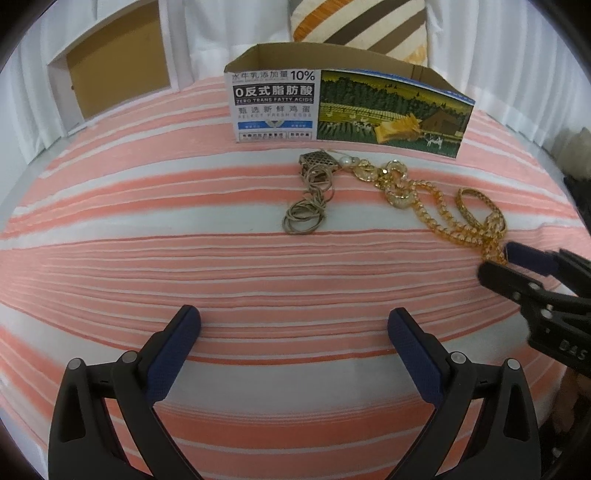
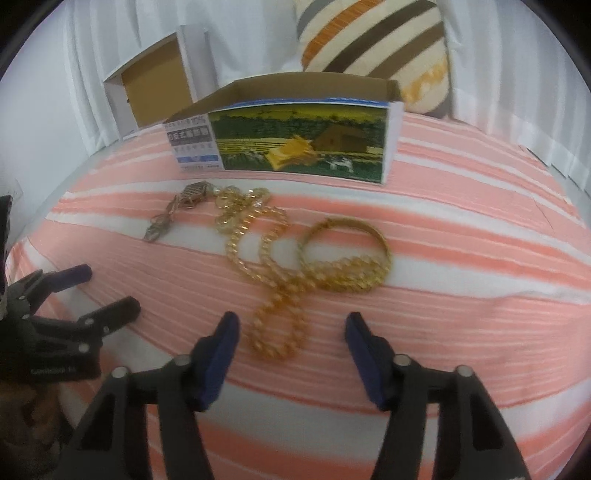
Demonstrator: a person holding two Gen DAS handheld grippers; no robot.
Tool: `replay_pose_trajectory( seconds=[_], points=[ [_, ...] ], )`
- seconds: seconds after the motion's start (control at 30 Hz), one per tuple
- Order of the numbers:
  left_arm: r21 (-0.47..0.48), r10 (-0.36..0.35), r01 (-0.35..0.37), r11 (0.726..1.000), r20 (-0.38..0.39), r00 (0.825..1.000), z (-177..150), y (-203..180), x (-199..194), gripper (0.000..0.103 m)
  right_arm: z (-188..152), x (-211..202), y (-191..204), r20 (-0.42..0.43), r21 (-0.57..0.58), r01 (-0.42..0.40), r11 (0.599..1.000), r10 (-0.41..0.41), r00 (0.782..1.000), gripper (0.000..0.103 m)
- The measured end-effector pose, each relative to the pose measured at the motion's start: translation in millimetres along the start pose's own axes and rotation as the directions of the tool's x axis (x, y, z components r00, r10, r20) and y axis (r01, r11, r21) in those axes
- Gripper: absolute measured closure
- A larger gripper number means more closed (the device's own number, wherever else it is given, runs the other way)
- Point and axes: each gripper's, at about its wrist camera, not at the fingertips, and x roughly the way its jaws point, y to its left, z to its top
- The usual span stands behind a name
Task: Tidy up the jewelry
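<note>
In the left wrist view the left gripper [image 1: 293, 325] fills the bottom of the frame, spread wide over the striped cloth [image 1: 147, 258] with nothing between its fingers; the right gripper [image 1: 496, 258] enters at the right edge, also spread, its tips at the near end of the gold chain [image 1: 432, 206]; the chain runs up toward centre frame, with a gold bangle [image 1: 476, 206] just to its right and overlapping it; left of the chain lies a duller necklace [image 1: 310, 195] with a lattice pendant; a printed box [image 1: 343, 110], open on top, stands just above the jewelry; a striped pillow [image 1: 362, 26] sits at the top, an open white box [image 1: 118, 62] at the upper left. In the right wrist view the right gripper [image 2: 291, 336] brackets the chain's [image 2: 273, 295] lowest loop without closing on it.
</note>
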Motion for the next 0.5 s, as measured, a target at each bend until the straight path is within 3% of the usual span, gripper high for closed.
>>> replay_pose_trajectory(
  seconds=[0.2,0.27,0.33,0.5],
  points=[
    [-0.054,-0.011,0.010,0.999,-0.024,1.000,6,17,1,0.002,21,19,15,-0.021,-0.042,0.006,0.999,-0.007,1.000,0.052],
    [-0.061,-0.020,0.018,0.998,-0.032,0.999,8,21,2,0.002,26,23,16,-0.008,-0.048,0.027,0.998,-0.028,1.000,0.063],
    [-0.061,-0.030,0.028,0.998,-0.037,0.999,12,22,3,0.002,26,21,10,-0.003,-0.035,0.030,0.999,-0.030,1.000,0.086],
    [-0.058,-0.056,0.053,0.997,-0.045,0.997,24,23,11,0.003,10,5,-10,0.013,0.020,0.003,1.000,-0.003,1.000,0.095]
  ],
)
